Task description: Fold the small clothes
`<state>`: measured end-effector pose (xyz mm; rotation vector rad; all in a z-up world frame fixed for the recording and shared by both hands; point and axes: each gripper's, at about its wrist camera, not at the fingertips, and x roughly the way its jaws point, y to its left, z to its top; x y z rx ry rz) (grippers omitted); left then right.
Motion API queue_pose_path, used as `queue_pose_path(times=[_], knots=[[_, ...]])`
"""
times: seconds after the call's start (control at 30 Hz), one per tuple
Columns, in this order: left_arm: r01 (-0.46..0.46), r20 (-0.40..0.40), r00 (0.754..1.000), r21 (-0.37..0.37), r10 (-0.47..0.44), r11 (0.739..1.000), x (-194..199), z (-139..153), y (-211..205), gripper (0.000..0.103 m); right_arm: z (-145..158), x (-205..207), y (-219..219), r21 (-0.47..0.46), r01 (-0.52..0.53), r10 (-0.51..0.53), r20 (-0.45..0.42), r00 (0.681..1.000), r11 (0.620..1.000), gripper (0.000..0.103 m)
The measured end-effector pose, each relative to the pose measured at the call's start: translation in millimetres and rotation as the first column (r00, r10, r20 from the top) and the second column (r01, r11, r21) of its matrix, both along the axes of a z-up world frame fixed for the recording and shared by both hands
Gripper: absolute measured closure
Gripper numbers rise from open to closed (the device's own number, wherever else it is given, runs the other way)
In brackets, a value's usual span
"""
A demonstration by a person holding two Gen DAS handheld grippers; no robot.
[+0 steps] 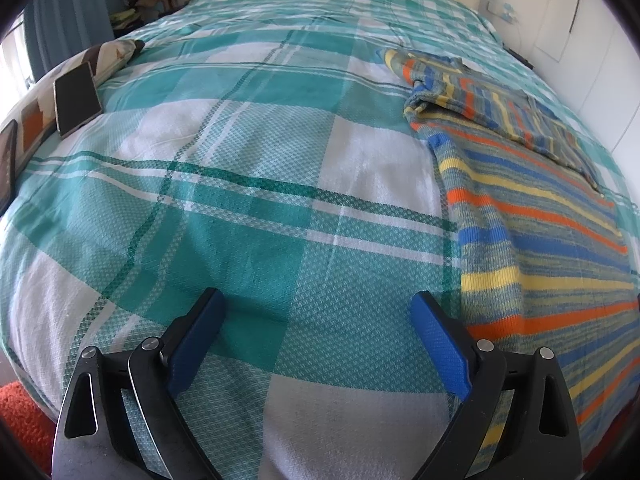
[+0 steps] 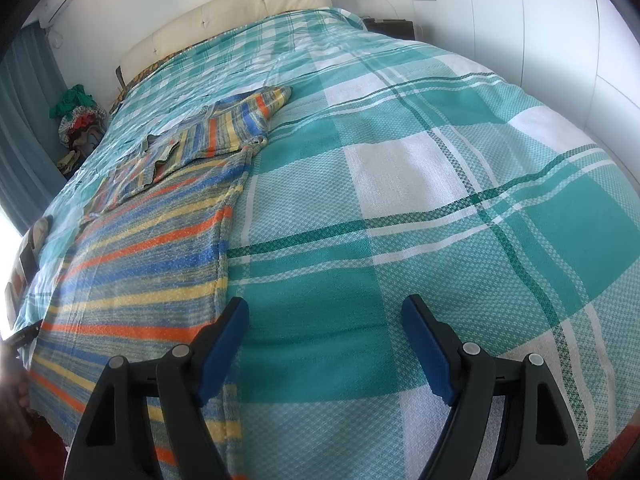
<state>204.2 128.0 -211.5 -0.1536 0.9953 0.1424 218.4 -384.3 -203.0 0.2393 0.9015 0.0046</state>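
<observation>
A striped knit sweater (image 1: 532, 216) in blue, yellow and orange lies flat on the bed at the right of the left wrist view, with one sleeve (image 1: 476, 92) folded across its chest. In the right wrist view the sweater (image 2: 148, 248) lies at the left. My left gripper (image 1: 316, 308) is open and empty, just left of the sweater's hem edge. My right gripper (image 2: 324, 316) is open and empty, just right of the sweater's other side edge, its left finger (image 2: 224, 340) over the hem.
The bed carries a teal and white plaid cover (image 1: 248, 184). A phone (image 1: 76, 96) and a patterned cushion (image 1: 116, 56) lie at the bed's left edge. A clothes pile (image 2: 80, 124) stands beside the bed. A cream headboard (image 2: 224, 20) and white wall lie beyond.
</observation>
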Motion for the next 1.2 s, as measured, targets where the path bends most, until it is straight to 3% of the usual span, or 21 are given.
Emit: queue_pose_path(times=[0.6, 0.73, 0.87, 0.97, 1.2], knots=[[0.01, 0.013, 1.0, 0.0, -0.01, 1.0, -2.1, 0.1, -1.4, 0.007, 2.0, -0.2, -0.9, 0.015, 0.003, -0.003, 0.002, 1.0, 1.0, 0.025], [-0.019, 0.017, 1.0, -0.104, 0.021, 0.994, -13.3, 17.5, 13.8, 0.011, 13.3, 3.2, -14.3, 0.109, 0.014, -0.01, -0.029, 1.0, 0.994, 0.025], [0.021, 0.02, 1.0, -0.266, -0.016, 0.964, -40.2, 38.9, 24.1, 0.012, 45.7, 4.5, -38.0, 0.211, -0.02, 0.037, -0.076, 0.996, 0.977, 0.025], [0.095, -0.036, 0.993, -0.294, -0.111, 0.951, -60.2, 33.4, 8.9, 0.018, 63.2, -1.2, -38.2, 0.215, -0.107, 0.146, -0.173, 0.974, 0.971, 0.025], [0.24, -0.123, 0.952, -0.276, -0.282, 0.931, -77.9, 26.2, -43.5, 0.033, 46.8, -33.5, 9.2, 0.298, -0.269, 0.369, -0.36, 0.857, 0.916, 0.025]])
